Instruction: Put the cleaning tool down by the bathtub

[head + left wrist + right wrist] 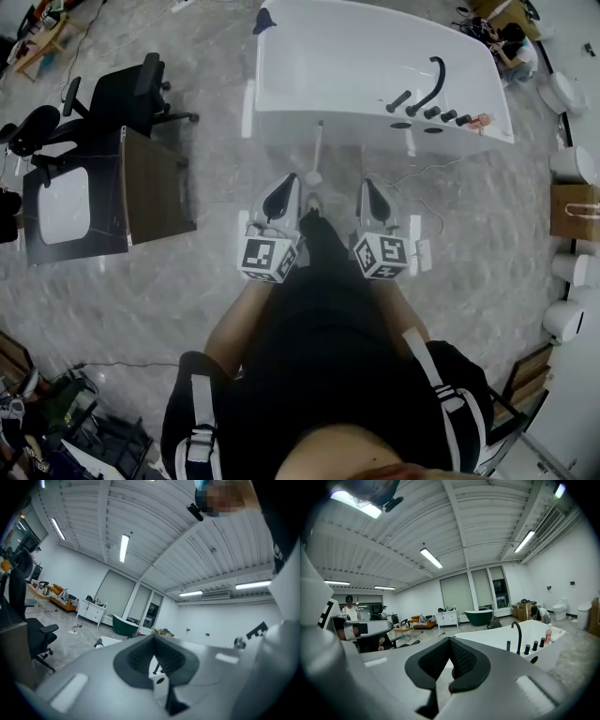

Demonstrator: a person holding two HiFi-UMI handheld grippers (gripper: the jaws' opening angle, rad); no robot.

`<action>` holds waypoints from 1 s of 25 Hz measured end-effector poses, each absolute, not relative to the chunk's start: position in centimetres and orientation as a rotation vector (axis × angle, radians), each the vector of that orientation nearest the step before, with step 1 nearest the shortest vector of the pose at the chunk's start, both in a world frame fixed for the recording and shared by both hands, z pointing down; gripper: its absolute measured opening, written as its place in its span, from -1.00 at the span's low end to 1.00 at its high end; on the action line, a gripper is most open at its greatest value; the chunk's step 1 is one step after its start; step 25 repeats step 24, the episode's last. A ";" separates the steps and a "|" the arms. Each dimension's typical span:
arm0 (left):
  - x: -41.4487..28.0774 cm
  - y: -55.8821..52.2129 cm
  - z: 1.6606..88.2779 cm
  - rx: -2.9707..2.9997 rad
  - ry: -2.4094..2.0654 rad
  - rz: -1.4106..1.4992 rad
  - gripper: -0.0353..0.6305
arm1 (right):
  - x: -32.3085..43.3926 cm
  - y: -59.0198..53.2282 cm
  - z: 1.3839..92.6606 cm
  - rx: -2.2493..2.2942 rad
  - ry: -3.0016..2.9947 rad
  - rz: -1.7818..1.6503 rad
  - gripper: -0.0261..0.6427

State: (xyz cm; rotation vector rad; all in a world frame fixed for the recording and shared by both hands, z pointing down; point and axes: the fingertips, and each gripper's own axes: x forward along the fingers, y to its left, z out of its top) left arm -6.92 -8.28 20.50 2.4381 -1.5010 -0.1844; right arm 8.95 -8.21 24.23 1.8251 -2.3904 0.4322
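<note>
Evidently the setting-down is done or nearly so: the cleaning tool (317, 152), a pale handle with a rounded head, stands on the floor (216, 272) right at the front wall of the bathtub (281, 94). Its head rests on the floor and its upper end seems to lean on the tub wall, though actual contact is too small to confirm.

Neither gripper has it. The left gripper (287, 184) has its jaws brought together with nothing between the pads, and the left gripper view shows the same, pad tips meeting over an empty gap (153, 639). The right gripper (368, 186) is likewise fully closed and empty (450, 643). Both are held close in front of the person's body, well apart from the tool.

To finish well, I would judge that the thing to mind is the tool's balance. A thin handle propped on a smooth wall can slide sideways, so keep both grippers clear of it and check that it stays standing.
</note>
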 end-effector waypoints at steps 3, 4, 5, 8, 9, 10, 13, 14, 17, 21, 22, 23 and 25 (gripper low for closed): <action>-6.8 -7.6 20.5 2.447 -1.490 -0.173 -0.87 | 8.7 -7.9 23.8 1.817 -2.405 0.421 -0.93; -6.9 -7.4 20.6 2.447 -1.487 -0.169 -0.87 | 8.7 -7.8 23.7 1.816 -2.408 0.421 -0.93; -6.9 -7.2 20.7 2.446 -1.486 -0.164 -0.87 | 8.6 -7.6 23.6 1.816 -2.411 0.422 -0.93; -7.1 -7.0 20.6 2.445 -1.486 -0.161 -0.87 | 8.5 -7.3 23.1 1.820 -2.422 0.417 -0.93; -7.1 -7.0 20.5 2.445 -1.487 -0.163 -0.87 | 8.5 -7.3 22.9 1.820 -2.426 0.415 -0.93; -7.2 -7.0 20.5 2.443 -1.488 -0.165 -0.87 | 8.5 -7.3 22.8 1.820 -2.429 0.412 -0.93; -7.5 -7.0 20.3 2.434 -1.486 -0.181 -0.87 | 8.4 -7.3 22.6 1.816 -2.435 0.413 -0.93; -7.7 -7.0 20.2 2.432 -1.485 -0.187 -0.87 | 8.4 -7.4 22.5 1.816 -2.437 0.412 -0.93; -8.0 -7.2 19.9 2.427 -1.488 -0.205 -0.87 | 8.3 -7.8 22.0 1.821 -2.443 0.402 -0.93; -8.0 -7.3 19.9 2.425 -1.490 -0.210 -0.87 | 8.3 -7.9 21.8 1.824 -2.448 0.392 -0.93; -8.1 -7.3 19.9 2.426 -1.489 -0.212 -0.87 | 8.2 -7.9 21.8 1.825 -2.448 0.391 -0.93; -8.1 -7.3 19.9 2.426 -1.488 -0.213 -0.87 | 8.1 -7.9 21.8 1.824 -2.449 0.391 -0.93; -8.1 -7.3 19.9 2.427 -1.487 -0.214 -0.87 | 8.1 -7.9 21.8 1.824 -2.449 0.391 -0.93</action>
